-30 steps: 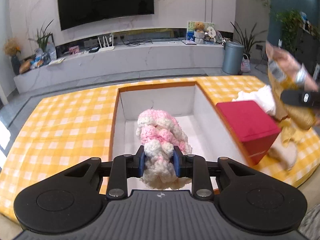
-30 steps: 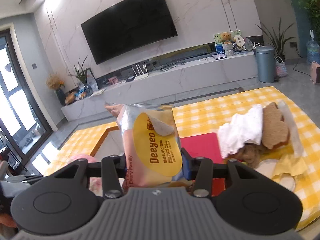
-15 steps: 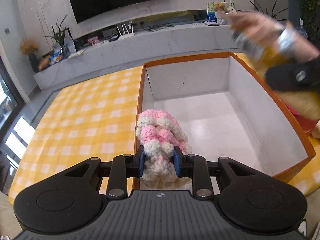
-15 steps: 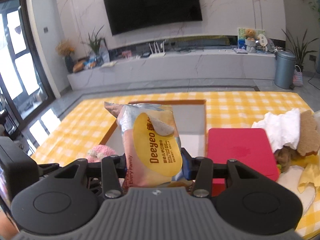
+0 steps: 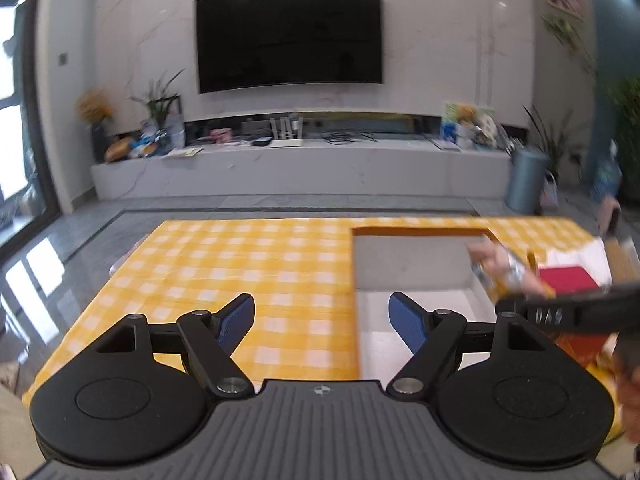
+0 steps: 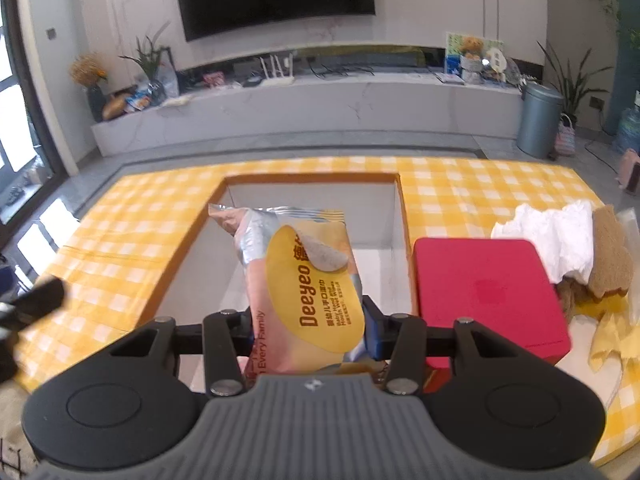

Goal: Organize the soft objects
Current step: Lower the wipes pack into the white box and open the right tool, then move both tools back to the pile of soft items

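Wipes pack [image 6: 304, 292] — a soft foil pouch with a yellow "Deeyeo" label — sits upright at the centre of the right wrist view, clamped at its lower part between the pads of the right gripper [image 6: 308, 336], and it hangs over the open white box [image 6: 316, 200] with the orange rim that is sunk into the yellow checked tablecloth [image 6: 120, 240]. Left gripper [image 5: 322, 322] has just been opening; its blue pads stand wide apart at lower centre of the left wrist view with nothing between them, over the cloth and the box's left edge. Step in hand, as I read it: the left side's drop looks finished, and the right side is bringing its pack to the box. Next move likely calls for lowering the pack inside the walls and spreading the jaws — keep clear of the red box [image 6: 484, 292] just right of the bin. White cloth [image 6: 552, 236] and a brown plush piece [image 6: 612, 256] at right edge remain outside, probably next to sort.
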`<state>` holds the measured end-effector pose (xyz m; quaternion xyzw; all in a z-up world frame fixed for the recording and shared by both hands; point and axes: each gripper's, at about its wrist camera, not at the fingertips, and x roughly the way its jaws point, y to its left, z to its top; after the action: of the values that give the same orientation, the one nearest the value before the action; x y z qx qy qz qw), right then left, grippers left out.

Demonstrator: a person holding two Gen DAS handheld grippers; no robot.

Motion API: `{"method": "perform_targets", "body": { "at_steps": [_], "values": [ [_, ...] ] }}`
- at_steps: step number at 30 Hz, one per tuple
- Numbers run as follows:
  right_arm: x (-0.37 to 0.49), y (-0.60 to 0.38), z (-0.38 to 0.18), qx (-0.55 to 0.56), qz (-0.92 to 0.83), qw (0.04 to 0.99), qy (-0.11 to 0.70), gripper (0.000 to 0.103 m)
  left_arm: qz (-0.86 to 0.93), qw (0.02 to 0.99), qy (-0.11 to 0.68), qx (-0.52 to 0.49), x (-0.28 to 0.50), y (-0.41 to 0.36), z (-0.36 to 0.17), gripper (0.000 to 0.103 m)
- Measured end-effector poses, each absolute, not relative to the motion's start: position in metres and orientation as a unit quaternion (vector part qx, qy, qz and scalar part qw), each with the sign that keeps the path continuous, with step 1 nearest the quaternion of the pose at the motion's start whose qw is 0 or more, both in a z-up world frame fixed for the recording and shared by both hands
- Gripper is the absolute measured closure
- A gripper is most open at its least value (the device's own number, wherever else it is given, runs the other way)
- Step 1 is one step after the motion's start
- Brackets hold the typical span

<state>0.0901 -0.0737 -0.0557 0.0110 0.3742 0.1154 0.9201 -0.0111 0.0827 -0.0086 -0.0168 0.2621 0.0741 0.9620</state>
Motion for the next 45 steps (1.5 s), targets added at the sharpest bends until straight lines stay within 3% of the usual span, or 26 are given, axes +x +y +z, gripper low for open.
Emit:
{"method": "perform_targets", "body": {
  "at_steps": [15,18,19,22,28,45],
  "values": [
    [0.107,-0.005,-0.117,0.066,0.132,0.866,0.478,0.056,0.103,0.945,0.299,-0.079,-0.006,0.130,-0.022,0.014],
    [0.106,-0.002,-0.122,0.070,0.136,0.853,0.498,0.051,0.106,0.942,0.306,-0.087,-0.004,0.133,-0.023,0.015],
    [0.105,-0.001,-0.122,0.062,0.137,0.851,0.502,0.042,0.105,0.942,0.307,-0.088,-0.004,0.133,-0.023,0.015],
    [0.094,0.001,-0.109,0.034,0.157,0.872,0.462,0.027,0.096,0.946,0.297,-0.082,-0.007,0.130,-0.020,0.015],
    [0.077,-0.016,-0.071,0.001,0.164,0.899,0.406,0.018,0.085,0.953,0.281,-0.078,-0.012,0.118,-0.011,0.015],
    [0.023,-0.124,-0.003,-0.054,0.084,0.954,0.282,0.011,0.043,0.966,0.235,-0.098,-0.031,0.060,0.014,0.016]
  ]
}}
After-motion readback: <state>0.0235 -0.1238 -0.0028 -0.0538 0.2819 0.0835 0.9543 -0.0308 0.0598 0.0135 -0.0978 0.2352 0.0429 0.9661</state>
